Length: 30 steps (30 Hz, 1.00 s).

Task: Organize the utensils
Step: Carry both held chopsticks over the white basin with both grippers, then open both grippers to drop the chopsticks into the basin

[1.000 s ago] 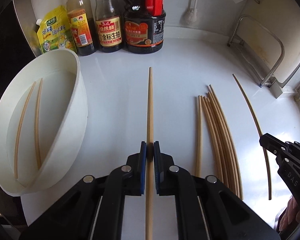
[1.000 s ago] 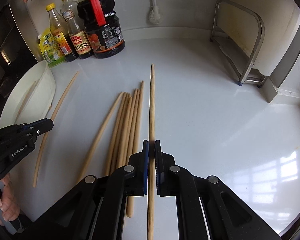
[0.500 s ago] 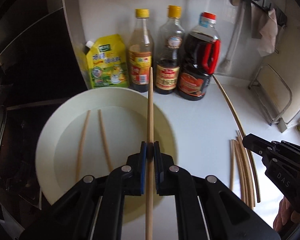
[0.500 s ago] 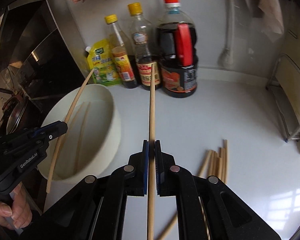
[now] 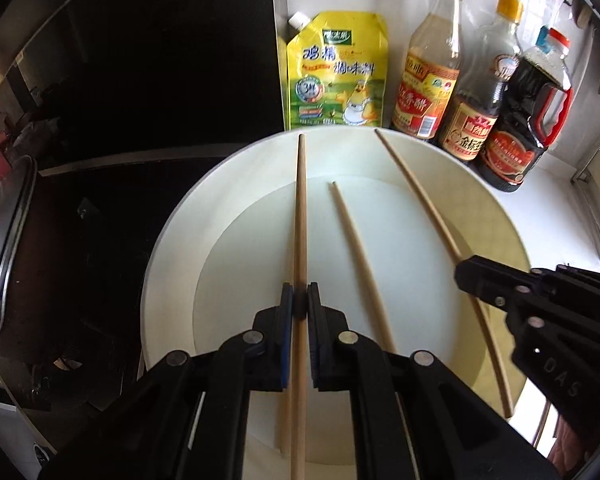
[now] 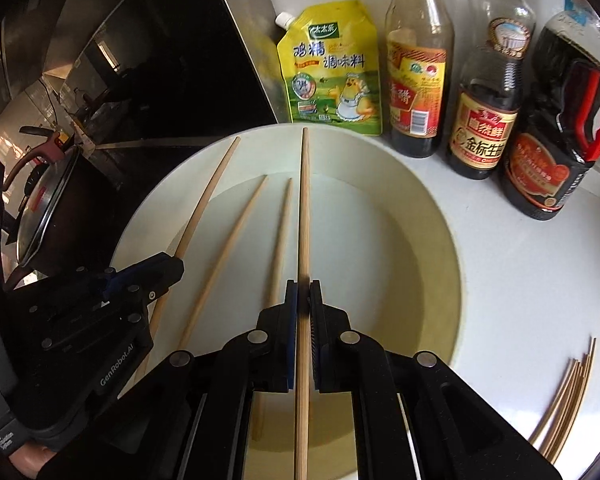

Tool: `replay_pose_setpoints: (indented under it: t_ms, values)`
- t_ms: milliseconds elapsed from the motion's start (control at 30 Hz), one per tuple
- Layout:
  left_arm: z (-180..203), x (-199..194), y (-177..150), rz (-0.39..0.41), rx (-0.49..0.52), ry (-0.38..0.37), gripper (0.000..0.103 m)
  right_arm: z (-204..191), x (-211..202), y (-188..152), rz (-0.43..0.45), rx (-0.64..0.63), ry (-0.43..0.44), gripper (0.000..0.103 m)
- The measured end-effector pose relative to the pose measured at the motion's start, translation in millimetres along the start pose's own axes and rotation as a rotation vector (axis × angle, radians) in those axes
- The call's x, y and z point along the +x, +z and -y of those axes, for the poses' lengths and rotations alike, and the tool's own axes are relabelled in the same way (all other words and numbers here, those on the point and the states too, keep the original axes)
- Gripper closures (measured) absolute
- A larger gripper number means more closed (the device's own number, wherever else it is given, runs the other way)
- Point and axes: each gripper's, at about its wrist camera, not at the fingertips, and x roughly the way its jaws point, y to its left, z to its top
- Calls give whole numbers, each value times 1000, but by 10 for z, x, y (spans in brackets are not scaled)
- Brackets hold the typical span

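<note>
In the left wrist view my left gripper [image 5: 299, 300] is shut on a wooden chopstick [image 5: 300, 216] that points out over the white bowl [image 5: 172, 240]. My right gripper [image 6: 303, 296] is shut on a second chopstick [image 6: 304, 200], also above the bowl [image 6: 440, 248]. Each gripper shows in the other's view: the right gripper [image 5: 466, 274] with its chopstick [image 5: 420, 200], the left gripper [image 6: 176, 268] with its own [image 6: 208, 196]. Two loose chopsticks [image 6: 236, 232] [image 6: 280, 240] lie on the bowl's floor. A pile of chopsticks [image 6: 568, 392] lies on the white counter to the right.
Behind the bowl stand a yellow seasoning pouch [image 5: 336, 72], two yellow-capped bottles [image 5: 428, 68] [image 5: 480, 92] and a dark soy sauce jug with a red handle [image 5: 528, 128]. Left of the bowl is a dark stove area with a lidded pot [image 6: 48, 208].
Both grippers have carried their chopsticks leftward from over the counter to above the bowl. The chopstick pile has slid out to the right of view.
</note>
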Motion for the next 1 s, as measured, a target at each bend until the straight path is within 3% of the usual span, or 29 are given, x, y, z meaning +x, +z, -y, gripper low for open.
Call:
replay_pose_setpoints:
  t_ms: [300,467,533,600,1000]
  values:
    - [-37,273,-22,-74,3,-28,95,47,302,-46,-77,44,-28,97]
    - [-75,292,-19,-87,-14,-28,94,79,263,-80,-64,56,-37,95]
    - [-104,263,-18,-78,-30,-32,84,79,222,-77,-46,54,-46,93]
    - [-122,226,-19,-65,-35,-27,81,91,187,-80,-34,55,-57,93]
    - [-190,44,-51,-42,-51,-15,74,130,-55,-224,-9,84,-64,93]
